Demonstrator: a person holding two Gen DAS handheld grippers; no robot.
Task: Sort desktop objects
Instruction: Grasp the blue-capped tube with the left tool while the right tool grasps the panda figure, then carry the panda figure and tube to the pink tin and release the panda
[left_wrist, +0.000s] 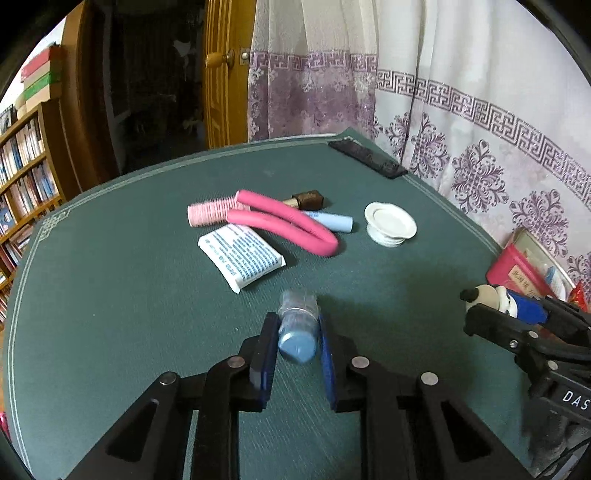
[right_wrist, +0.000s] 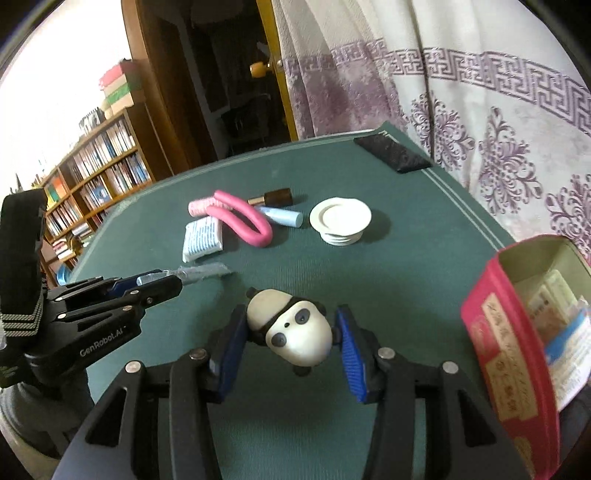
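Note:
My left gripper (left_wrist: 297, 321) is shut on a small blue bottle (left_wrist: 298, 343) with a clear cap, held just above the green table (left_wrist: 110, 295). In the right wrist view this gripper (right_wrist: 166, 284) enters from the left with the bottle (right_wrist: 199, 275) sticking out of it. My right gripper (right_wrist: 291, 314) is shut on a black-and-white panda toy (right_wrist: 295, 332), its blue pads pressing both sides. An open red box (right_wrist: 517, 350) with papers inside stands just right of it. The left wrist view shows the right gripper (left_wrist: 480, 306) at the right edge.
At the table's middle lie a pink hair roller (left_wrist: 207, 214), a bent pink foam stick (left_wrist: 288, 225), a brown lipstick (left_wrist: 306, 200), a light blue tube (left_wrist: 332, 221), a white printed packet (left_wrist: 242, 258) and a white lid (left_wrist: 390, 223). A black slab (left_wrist: 367, 157) lies at the far corner by the curtain.

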